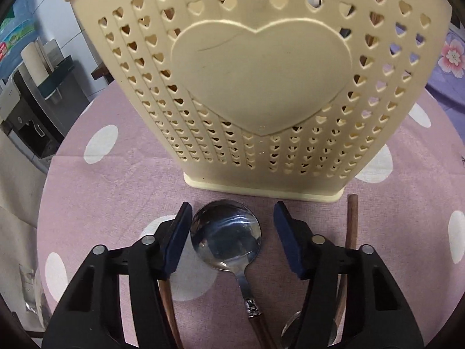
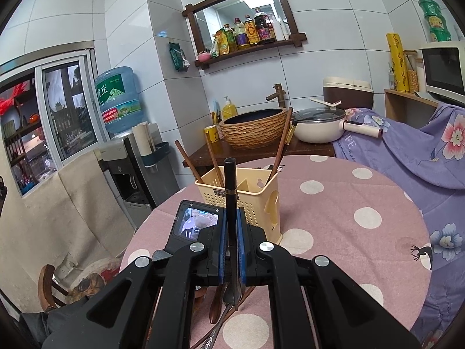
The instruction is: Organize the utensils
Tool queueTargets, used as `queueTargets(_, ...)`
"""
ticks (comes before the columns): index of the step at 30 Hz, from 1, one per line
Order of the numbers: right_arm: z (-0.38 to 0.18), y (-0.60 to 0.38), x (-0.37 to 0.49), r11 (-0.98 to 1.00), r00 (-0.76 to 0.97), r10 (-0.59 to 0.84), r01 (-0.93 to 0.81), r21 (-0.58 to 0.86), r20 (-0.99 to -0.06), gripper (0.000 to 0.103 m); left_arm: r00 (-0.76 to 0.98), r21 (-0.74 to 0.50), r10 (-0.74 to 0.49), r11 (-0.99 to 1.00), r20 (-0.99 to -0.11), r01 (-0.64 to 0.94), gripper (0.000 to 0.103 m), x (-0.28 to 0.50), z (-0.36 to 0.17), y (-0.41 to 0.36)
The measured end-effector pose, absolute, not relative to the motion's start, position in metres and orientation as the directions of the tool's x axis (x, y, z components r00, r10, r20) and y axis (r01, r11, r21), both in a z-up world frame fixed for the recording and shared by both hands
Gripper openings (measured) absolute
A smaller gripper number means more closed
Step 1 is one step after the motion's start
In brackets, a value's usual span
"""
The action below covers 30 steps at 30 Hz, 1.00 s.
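While left gripper (image 1: pixel 232 232) spread around steel spoon (image 1: pixel 226 238), right gripper (image 2: pixel 231 247) pinching black utensil (image 2: pixel 231 203): hard, slick, light; best taken at wooden handle.

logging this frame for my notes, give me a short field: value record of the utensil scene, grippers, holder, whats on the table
surface: round table with a pink dotted cloth
holder: cream heart-cut caddy, upright, wooden-handled utensils standing in it
left gripper: open, jaws either side of the metal spoon, pads not pressing it
spoon: lies flat, bowl toward the caddy
right gripper: shut on a dark slim utensil, held upright
loose item: wooden stick beside the caddy base
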State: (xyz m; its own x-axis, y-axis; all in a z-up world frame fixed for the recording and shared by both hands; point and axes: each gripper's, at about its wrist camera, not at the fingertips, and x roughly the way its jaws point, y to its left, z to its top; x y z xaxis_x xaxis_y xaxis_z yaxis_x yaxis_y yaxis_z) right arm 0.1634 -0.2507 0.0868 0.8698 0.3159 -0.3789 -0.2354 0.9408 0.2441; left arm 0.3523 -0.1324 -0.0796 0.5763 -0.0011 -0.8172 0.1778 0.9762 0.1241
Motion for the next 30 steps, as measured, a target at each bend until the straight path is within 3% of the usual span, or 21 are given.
queueTargets(1,0.087,-0.251,0.163,0.941,0.869,0.316,-0.234,0.246,-0.380,0.007,0.577,0.121,-0.007,0.976,-0.817,0.182,0.048,0.352,-0.080,-0.132)
queueTargets(11,0.086,-0.251,0.165,0.940,0.868,0.314,-0.229,0.251,-0.385,0.007,0.607,0.063,-0.065,0.980,-0.792,0.187,0.047,0.346,-0.068,-0.118)
queueTargets(19,0.088,-0.249,0.163,0.944,0.873,0.311,-0.237,0.230,-0.377,0.007,0.731,-0.018,-0.182,0.974,-0.658,0.226,0.047,0.302,-0.013,-0.095)
queueTargets(30,0.097,-0.235,0.156,0.948,0.879,0.310,-0.255,0.191,-0.362,0.007,0.821,-0.049,-0.240,0.967,-0.519,0.251,0.047,0.249,0.034,-0.075)
